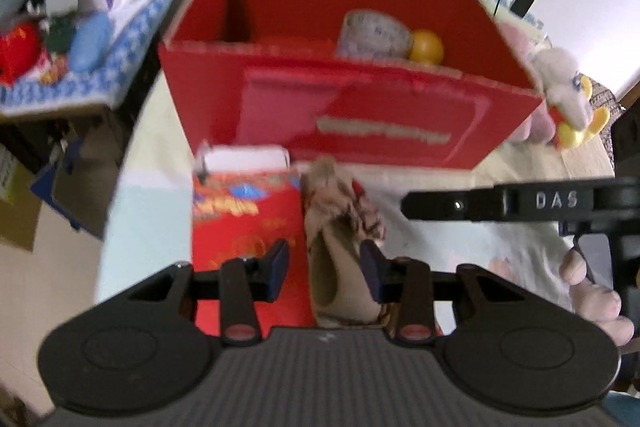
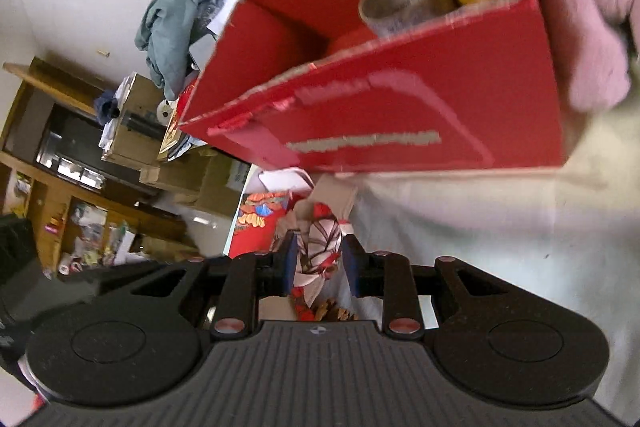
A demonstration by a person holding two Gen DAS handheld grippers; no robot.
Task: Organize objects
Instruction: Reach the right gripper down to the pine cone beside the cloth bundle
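A red cardboard box [image 1: 360, 115] stands open on the table and holds a tape roll [image 1: 372, 35] and an orange ball [image 1: 427, 45]; it also shows in the right wrist view [image 2: 400, 123]. A patterned cloth pouch [image 1: 340, 251] lies between the fingers of my left gripper [image 1: 324, 267], which is open around it. My right gripper [image 2: 316, 259] is shut on the pouch's patterned fabric [image 2: 320, 247]. A red printed gift bag [image 1: 244, 219] stands left of the pouch.
A white and yellow plush toy [image 1: 568, 95] and a pink plush [image 2: 580, 7] sit at the box's right. A side table with a blue cloth [image 1: 132, 39] holds clutter at left. Shelves and cartons [image 2: 132, 123] stand beyond.
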